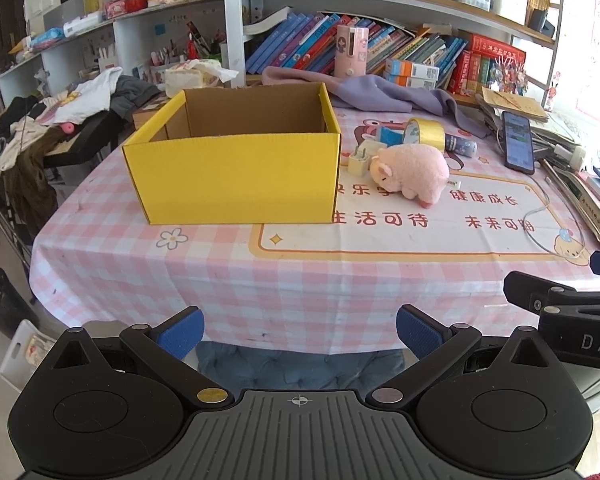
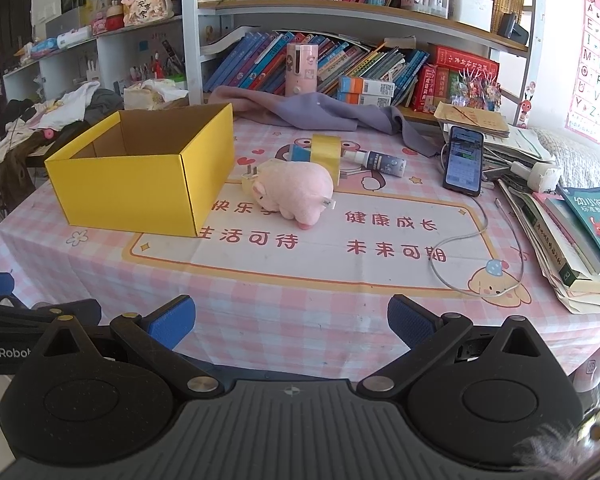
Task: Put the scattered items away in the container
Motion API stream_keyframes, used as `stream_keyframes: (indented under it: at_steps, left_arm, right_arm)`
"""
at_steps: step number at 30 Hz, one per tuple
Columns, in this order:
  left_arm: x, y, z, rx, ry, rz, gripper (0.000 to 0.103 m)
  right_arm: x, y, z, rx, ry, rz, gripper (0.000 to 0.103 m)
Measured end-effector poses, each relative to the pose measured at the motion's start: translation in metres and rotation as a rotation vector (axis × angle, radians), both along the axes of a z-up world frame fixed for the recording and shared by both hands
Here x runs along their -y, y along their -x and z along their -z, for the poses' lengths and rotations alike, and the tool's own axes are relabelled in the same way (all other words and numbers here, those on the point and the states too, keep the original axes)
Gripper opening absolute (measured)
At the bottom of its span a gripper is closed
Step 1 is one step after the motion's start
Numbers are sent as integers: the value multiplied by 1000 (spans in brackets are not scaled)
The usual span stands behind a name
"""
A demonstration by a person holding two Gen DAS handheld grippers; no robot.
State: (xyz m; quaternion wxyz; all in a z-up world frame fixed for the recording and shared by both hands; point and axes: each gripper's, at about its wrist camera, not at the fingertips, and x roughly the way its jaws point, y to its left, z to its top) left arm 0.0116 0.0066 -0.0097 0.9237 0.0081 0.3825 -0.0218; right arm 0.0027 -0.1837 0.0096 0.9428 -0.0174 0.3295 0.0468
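An open yellow cardboard box [image 1: 236, 172] [image 2: 140, 188] stands on the pink checked tablecloth, nothing visible inside. Right of it lies a pink plush pig [image 1: 414, 170] [image 2: 294, 192]. Behind the pig are a pale yellow charger plug [image 1: 358, 162] [image 2: 247, 180], a roll of yellow tape [image 1: 426, 132] [image 2: 326, 152] and a small dark spray bottle [image 1: 460, 146] [image 2: 382, 162]. My left gripper [image 1: 299, 334] hangs open over the table's near edge, well short of the box. My right gripper [image 2: 291, 322] is open too, nothing between its blue pads [image 2: 414, 326].
A phone [image 2: 464, 160] on a white cable [image 2: 476, 232] lies at the right, beside stacked books and papers [image 2: 572, 232]. A purple cloth [image 2: 324, 112] is draped at the back under crowded bookshelves. Clothes pile on a side table [image 1: 52, 120] at the left.
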Motion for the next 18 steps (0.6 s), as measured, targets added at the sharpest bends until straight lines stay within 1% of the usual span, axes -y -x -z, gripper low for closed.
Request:
stream_keyframes:
  at_steps: [14, 18]
  left_arm:
    - [-1, 0, 0, -1, -1, 2, 103]
    - [1, 0, -1, -5, -8, 15, 103]
  right_arm:
    - [-1, -1, 0, -1, 3, -2, 103]
    - [0, -3, -1, 7, -1, 14, 103]
